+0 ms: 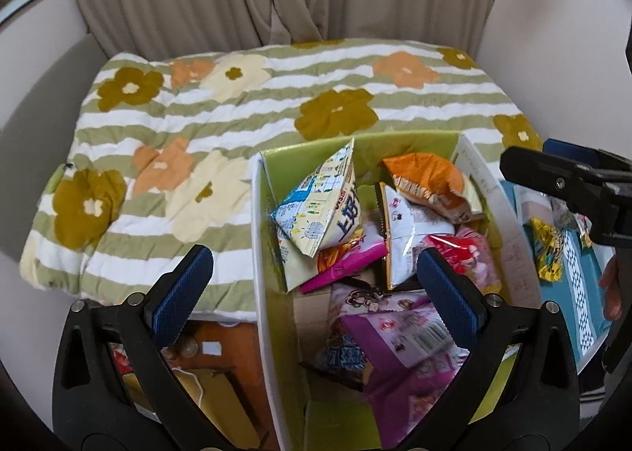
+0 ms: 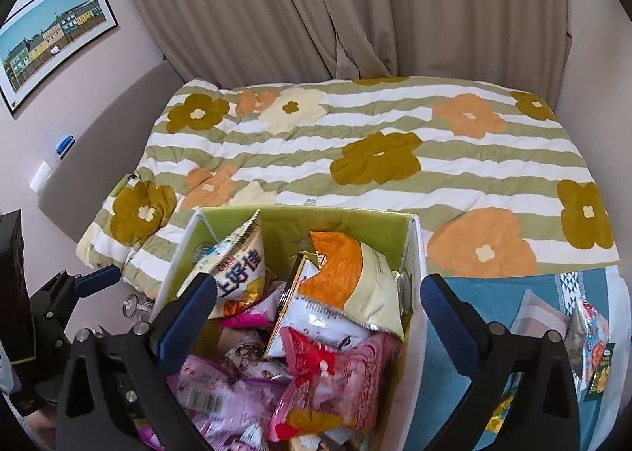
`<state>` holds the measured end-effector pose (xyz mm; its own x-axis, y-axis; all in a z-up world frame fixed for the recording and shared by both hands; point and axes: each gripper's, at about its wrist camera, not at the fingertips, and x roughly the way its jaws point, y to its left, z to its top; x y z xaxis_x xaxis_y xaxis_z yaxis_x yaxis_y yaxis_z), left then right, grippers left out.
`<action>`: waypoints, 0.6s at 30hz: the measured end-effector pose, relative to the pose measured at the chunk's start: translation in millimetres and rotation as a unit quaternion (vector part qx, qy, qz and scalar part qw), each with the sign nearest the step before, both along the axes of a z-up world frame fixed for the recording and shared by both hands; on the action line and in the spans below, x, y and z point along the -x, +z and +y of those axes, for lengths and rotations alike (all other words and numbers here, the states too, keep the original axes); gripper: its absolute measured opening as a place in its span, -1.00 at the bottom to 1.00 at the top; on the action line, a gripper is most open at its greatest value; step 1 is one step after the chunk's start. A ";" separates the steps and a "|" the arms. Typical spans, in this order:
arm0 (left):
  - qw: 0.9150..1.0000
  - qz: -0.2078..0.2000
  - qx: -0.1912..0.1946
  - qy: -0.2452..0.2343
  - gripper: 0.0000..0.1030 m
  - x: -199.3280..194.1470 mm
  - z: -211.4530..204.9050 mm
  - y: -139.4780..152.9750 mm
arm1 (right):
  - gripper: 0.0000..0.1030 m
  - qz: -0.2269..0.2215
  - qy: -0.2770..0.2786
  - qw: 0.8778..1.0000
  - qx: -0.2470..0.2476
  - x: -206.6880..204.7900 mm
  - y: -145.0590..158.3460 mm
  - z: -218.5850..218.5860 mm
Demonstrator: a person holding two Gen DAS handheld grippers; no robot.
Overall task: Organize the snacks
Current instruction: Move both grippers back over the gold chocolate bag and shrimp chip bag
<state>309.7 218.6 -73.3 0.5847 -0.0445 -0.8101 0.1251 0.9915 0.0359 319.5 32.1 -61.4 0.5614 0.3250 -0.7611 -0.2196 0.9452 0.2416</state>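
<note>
1. Left wrist view: the left gripper (image 1: 312,289) is spread and empty above the box (image 1: 258,237) of snack bags. Closing here could pinch the box wall instead of a bag; the cream bag (image 1: 320,206) leans just ahead.
2. Right wrist view: the right gripper (image 2: 318,312) is spread, empty, over the same pile. The orange bag (image 2: 347,273) lies just ahead between its fingers and could slip off the heap if nudged.

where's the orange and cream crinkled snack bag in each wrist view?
Left wrist: orange and cream crinkled snack bag sits right of centre, at the back right of the green-lined cardboard box.
Right wrist: same bag sits at centre, in the box's back right corner.
Shared landmark: the white triangular snack bag with blue print, to its left in both.
</note>
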 end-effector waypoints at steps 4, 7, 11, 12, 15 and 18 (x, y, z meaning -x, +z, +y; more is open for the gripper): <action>0.999 -0.025 -0.007 0.021 0.99 24.0 -8.5 17.5 | 0.99 -0.019 0.005 1.000 0.001 20.8 15.0 -8.0; 0.998 -0.047 -0.013 0.047 0.99 45.1 -16.4 30.7 | 0.99 -0.037 0.011 0.999 0.006 39.7 23.3 -15.5; 0.995 -0.070 -0.011 0.070 0.99 77.0 -34.6 46.2 | 0.99 -0.053 0.018 0.998 0.003 67.3 33.1 -33.2; 0.995 -0.072 -0.011 0.070 0.99 82.1 -39.4 47.9 | 0.99 -0.058 0.019 0.998 0.003 75.2 35.3 -38.9; 0.995 -0.077 -0.022 0.067 0.99 100.5 -62.9 50.3 | 0.99 -0.071 0.018 0.997 0.007 100.3 40.5 -61.3; 0.995 -0.075 -0.019 0.058 0.99 118.9 -90.4 48.6 | 0.99 -0.076 0.014 0.997 0.010 121.5 41.8 -81.4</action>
<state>190.8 128.2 -24.7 0.6984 0.0582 -0.7134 0.0013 0.9966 0.0826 198.0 -49.3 -19.6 0.6621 0.3277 -0.6740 -0.2795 0.9424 0.1837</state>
